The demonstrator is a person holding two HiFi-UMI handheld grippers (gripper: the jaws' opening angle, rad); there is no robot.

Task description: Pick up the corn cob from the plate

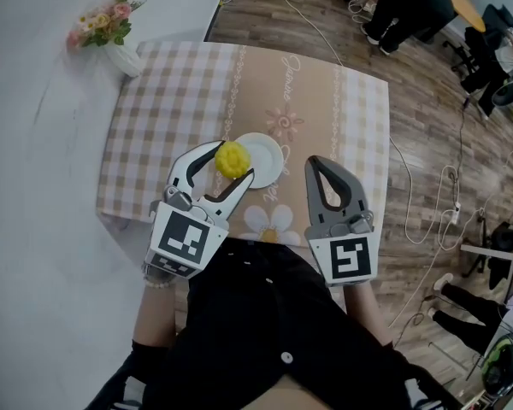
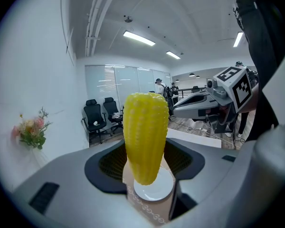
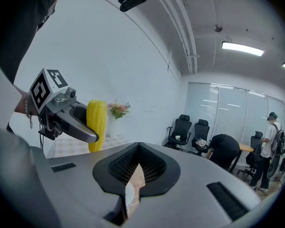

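We've got the corn cob point(image 2: 145, 137) clamped in our left gripper point(image 1: 231, 166), held above the plate point(image 1: 268, 155); right gripper point(image 1: 314, 162) closed, empty. Pickup looks done.

Head view steeply down over table point(image 1: 171, 101); gripper views close, level, roomward, plate point(image 2: 154, 190) in both.

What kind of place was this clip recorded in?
Most likely an open-plan office doubling as a recording space: black swivel chairs by glass partitions, strip ceiling lights, and cables trailing over the wood floor beside a small cloth-covered table.
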